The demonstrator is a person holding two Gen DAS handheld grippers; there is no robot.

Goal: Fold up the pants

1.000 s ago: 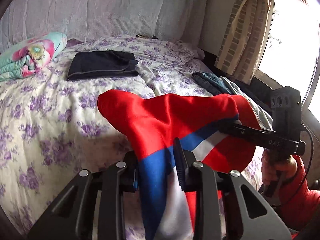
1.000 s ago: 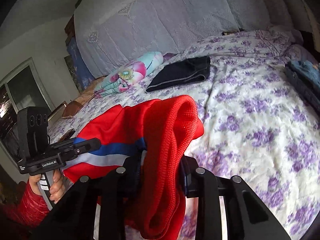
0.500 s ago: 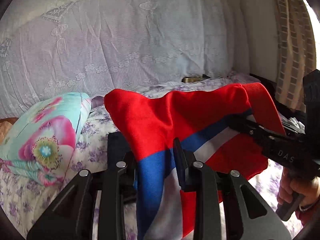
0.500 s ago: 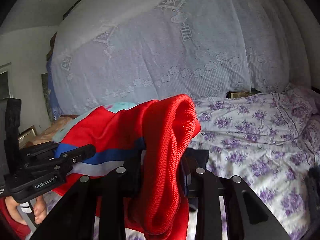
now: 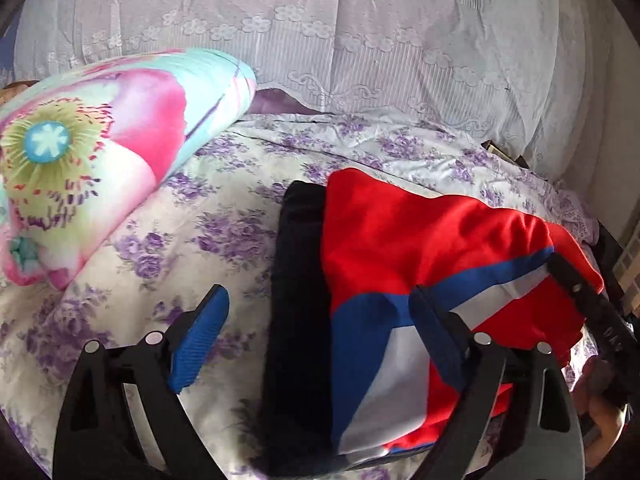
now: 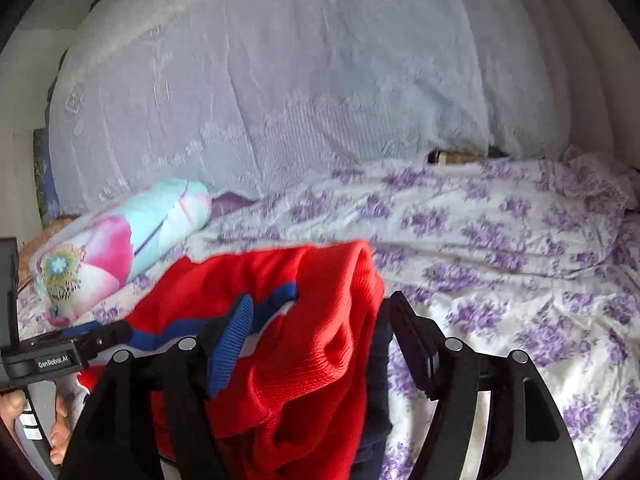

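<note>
Foreground, lower frame of each wrist view: left tool (image 5: pixel 316 320), jaws opening and standing wide, its blue ribbed pad at lower left clear of any cloth, the other finger lying against the blue stripe without pinching it; right tool (image 6: pixel 320 320), jaws likewise opening, the red cloth sagging between the fingers and pressed by neither. Item in hand: red track pants (image 5: pixel 432 248) with blue and white side stripe, folded into a compact bundle, lower centre-right of the left view, resting on a folded dark garment (image 5: pixel 296 312) that shows along its left edge; in the right view the ribbed red cuff or waistband (image 6: pixel 320 380) bulges in the lower centre. Handling, by judgement: light, limp, smooth knit that slumps and unfolds readily; best taken at folded edges or the thicker ribbed band, both layers pinched together, one tool at each end. Beyond: bed (image 6: pixel 500 240) with purple-flowered sheet; flower-print rolled quilt (image 5: pixel 100 152) at left; white lace drape (image 5: pixel 360 40) across the upper frame. A hand (image 6: pixel 56 420) shows at lower left.
</note>
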